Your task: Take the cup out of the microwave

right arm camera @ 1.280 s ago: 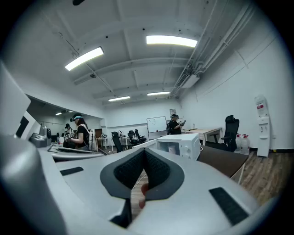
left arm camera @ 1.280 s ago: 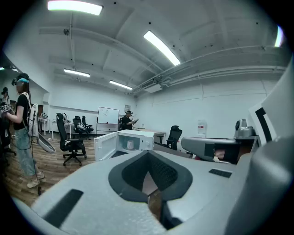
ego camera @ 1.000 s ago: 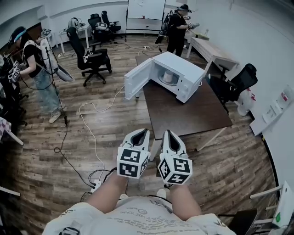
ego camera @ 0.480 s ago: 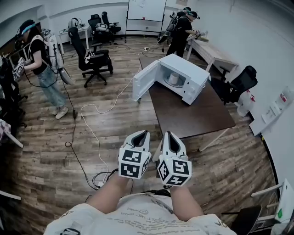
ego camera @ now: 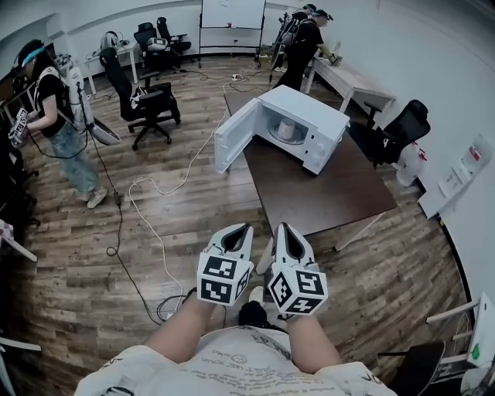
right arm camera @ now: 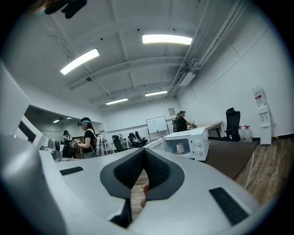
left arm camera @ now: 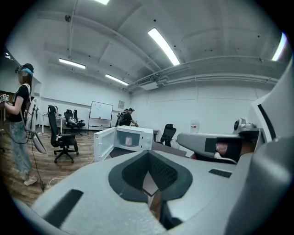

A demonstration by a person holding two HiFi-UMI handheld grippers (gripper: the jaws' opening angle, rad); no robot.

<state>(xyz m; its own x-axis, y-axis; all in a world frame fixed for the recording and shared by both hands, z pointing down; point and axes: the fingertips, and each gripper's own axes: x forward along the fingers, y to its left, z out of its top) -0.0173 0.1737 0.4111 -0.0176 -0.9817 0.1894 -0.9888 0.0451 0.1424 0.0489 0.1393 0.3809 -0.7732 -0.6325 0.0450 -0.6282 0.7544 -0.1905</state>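
- Cup (ego camera: 286, 129): white, upright, inside microwave (ego camera: 325, 124). You aren't touching it.
- Microwave: white, at far end of table (ego camera: 325, 193). Door (ego camera: 232, 139) is swung wide open toward your left.
- L gripper (ego camera: 240, 230): in your left hand, held low in front of you. Jaws clenched tip to tip, nothing between. Well apart from microwave.
- R gripper (ego camera: 283, 229): in your right hand, just beside L gripper. Jaws likewise pressed together, empty. It sits near table's near corner.
- Both gripper views: cup seen far off through the open door.
- Floor (ego camera: 178, 232): wood planks, w/ a white cable (ego camera: 151, 224) looping across.
- Bkgd: office chair (ego camera: 147, 104), whiteboard (ego camera: 232, 11), other people at left and by far wall.
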